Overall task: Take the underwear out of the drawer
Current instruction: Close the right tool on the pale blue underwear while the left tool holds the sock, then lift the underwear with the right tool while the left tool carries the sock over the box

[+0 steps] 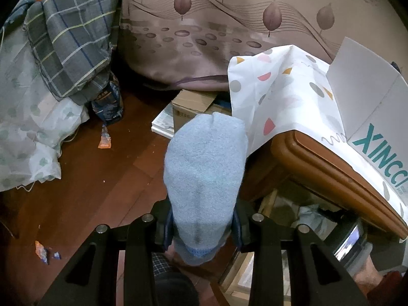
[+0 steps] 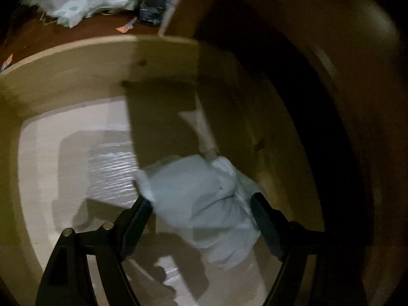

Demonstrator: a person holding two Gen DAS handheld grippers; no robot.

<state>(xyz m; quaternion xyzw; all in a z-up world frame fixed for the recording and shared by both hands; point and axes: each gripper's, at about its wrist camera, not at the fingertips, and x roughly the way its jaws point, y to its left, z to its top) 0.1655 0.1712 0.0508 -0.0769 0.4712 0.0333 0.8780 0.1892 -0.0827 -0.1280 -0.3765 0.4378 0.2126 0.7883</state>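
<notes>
In the left wrist view, a plaid blanket (image 1: 68,35) fills the upper left of the frame above the dark wood floor (image 1: 102,178). At centre, the left gripper (image 1: 202,232) pinches a light blue sock (image 1: 204,168), which stands up from the fingers. To the right, a wooden nightstand (image 1: 318,163) carries a dotted cloth (image 1: 280,89).

In the right wrist view, the pale drawer (image 2: 63,76) fills the left and centre. At lower centre, the right gripper (image 2: 201,219) has its fingers spread on either side of crumpled pale blue underwear (image 2: 201,199) lying on the drawer bottom; whether they touch it, I cannot tell.
</notes>
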